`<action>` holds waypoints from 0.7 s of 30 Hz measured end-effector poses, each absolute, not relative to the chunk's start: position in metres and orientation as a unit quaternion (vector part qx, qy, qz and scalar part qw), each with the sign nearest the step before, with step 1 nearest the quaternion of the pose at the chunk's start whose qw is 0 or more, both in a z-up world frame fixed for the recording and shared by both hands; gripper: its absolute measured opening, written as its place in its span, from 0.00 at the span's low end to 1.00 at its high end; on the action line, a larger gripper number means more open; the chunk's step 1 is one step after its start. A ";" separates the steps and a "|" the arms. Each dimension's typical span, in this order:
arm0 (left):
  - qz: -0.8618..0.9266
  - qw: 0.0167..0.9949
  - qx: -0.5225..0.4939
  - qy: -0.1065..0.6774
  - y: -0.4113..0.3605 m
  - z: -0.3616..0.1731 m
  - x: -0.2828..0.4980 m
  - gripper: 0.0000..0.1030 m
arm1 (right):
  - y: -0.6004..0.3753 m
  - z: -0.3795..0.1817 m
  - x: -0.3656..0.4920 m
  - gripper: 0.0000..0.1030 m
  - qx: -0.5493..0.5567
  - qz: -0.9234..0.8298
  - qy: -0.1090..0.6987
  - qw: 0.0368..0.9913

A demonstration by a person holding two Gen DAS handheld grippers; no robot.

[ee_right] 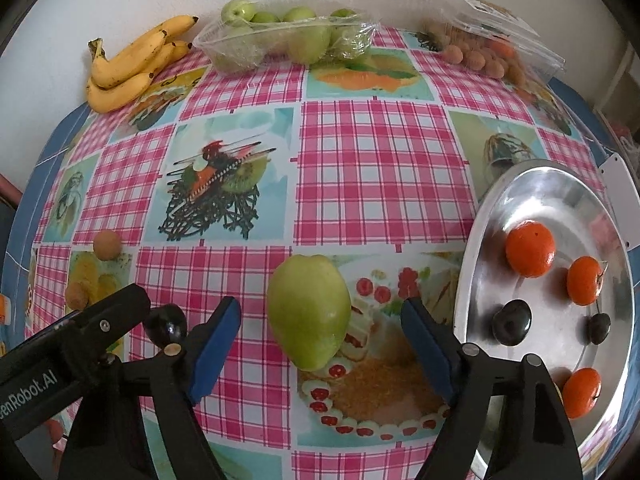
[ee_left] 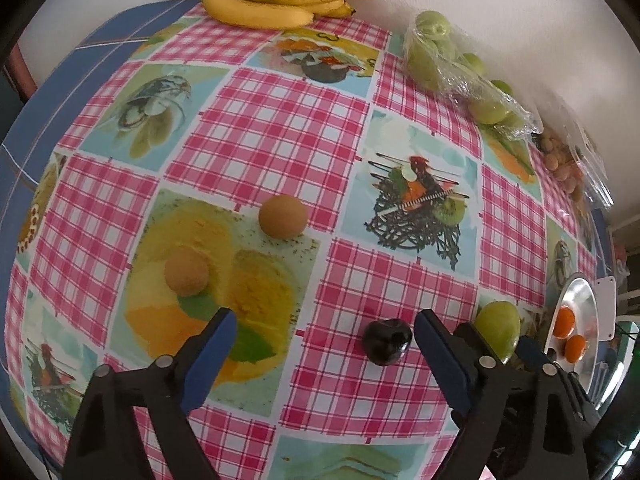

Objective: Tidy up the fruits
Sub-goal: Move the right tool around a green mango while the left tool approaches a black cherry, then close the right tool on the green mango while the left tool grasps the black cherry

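Observation:
My left gripper is open above the tablecloth, with a dark plum lying between its fingers near the right one. Two brown round fruits lie ahead to the left. My right gripper is open around a green pear-shaped fruit lying on the table; this fruit also shows in the left wrist view. The same plum shows at the left of the right wrist view. A silver plate at the right holds three oranges and two dark plums.
Bananas lie at the back left by the wall. A clear pack of green fruits and a bag of small brown fruits stand along the back. The table has a blue edge.

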State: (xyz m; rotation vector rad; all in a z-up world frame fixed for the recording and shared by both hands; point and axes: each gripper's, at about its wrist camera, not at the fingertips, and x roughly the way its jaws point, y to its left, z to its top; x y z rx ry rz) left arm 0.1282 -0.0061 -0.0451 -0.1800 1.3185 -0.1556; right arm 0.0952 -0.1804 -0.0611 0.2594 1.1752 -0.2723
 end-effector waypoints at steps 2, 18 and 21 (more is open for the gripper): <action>-0.079 0.782 -0.086 0.613 -0.009 -0.046 0.128 0.85 | -0.180 -0.061 0.095 0.76 0.119 -0.128 0.552 0.816; -0.114 0.775 -0.096 0.614 -0.024 -0.044 0.126 0.60 | -0.186 -0.056 0.092 0.40 0.139 -0.117 0.547 0.817; -0.115 0.774 -0.098 0.615 -0.024 -0.044 0.127 0.49 | -0.186 -0.054 0.090 0.40 0.138 -0.121 0.547 0.817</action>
